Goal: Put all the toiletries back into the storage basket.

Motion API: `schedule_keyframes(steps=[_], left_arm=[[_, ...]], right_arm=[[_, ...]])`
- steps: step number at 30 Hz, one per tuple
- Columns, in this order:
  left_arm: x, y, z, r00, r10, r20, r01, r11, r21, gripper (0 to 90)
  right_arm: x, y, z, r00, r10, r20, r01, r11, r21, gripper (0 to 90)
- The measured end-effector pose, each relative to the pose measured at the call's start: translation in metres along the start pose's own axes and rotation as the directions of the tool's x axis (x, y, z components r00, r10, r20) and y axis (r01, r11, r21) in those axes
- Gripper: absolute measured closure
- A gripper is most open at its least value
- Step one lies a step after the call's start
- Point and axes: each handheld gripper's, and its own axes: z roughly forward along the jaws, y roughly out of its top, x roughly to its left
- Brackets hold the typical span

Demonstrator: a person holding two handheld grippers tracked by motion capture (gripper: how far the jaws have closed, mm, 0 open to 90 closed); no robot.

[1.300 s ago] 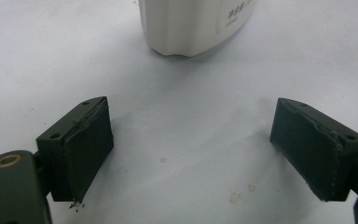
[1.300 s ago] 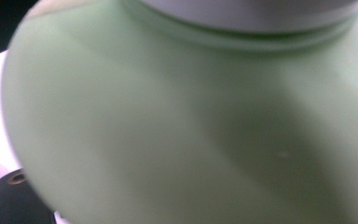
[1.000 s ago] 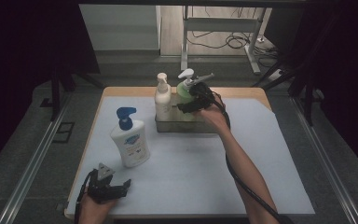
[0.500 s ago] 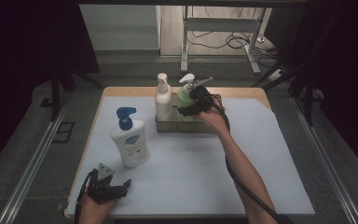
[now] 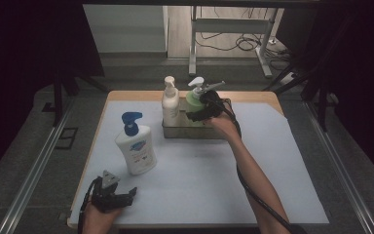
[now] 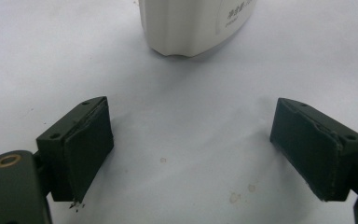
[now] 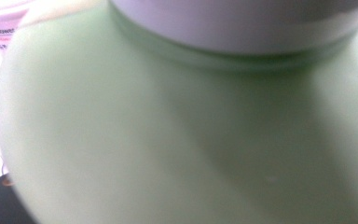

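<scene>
Green bottle point(image 5: 193, 103) stands in the tray point(image 5: 195, 131) at upper centre; our right gripper point(image 5: 200, 108) is clamped around its body. Our left gripper point(image 5: 111, 196), lower left, jaws wide with nothing between, below the white bottle point(image 5: 136, 151).

Right gripper point(image 5: 200, 105) reaches forward, arm outstretched; left gripper point(image 5: 111, 194) rests low, fingers point(image 6: 86, 142) spread.

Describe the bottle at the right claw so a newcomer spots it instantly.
At the table's far edge sits a metal tray holding two pump bottles. The green bottle is the right-hand one, beside the right claw; its neighbour is cream-white, and only this one is pale green.
</scene>
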Motion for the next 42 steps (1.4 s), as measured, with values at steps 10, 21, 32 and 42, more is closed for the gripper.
schedule_keyframes(steps=[10,21,32,42], left_arm=[[0.0,0.0,0.0,1.0,0.0,0.0,0.0,1.0,0.0,12.5],[0.0,0.0,0.0,1.0,0.0,0.0,0.0,1.0,-0.001,12.5],[0.0,0.0,0.0,1.0,-0.001,0.001,0.001,1.0,-0.002,12.5],[0.0,0.0,0.0,1.0,0.0,0.0,0.0,1.0,-0.001,12.6]], right_arm=[[0.002,-0.003,-0.012,0.9997,-0.013,0.021,0.014,0.999,-0.05,10.3],[0.001,-0.014,-0.033,1.0,0.002,-0.009,-0.003,0.998,-0.056,12.8],[-0.003,-0.029,-0.053,0.9996,0.016,-0.024,-0.017,0.998,-0.057,30.2],[-0.01,-0.04,-0.063,0.9995,0.023,0.024,-0.021,0.998,-0.065,55.1]])
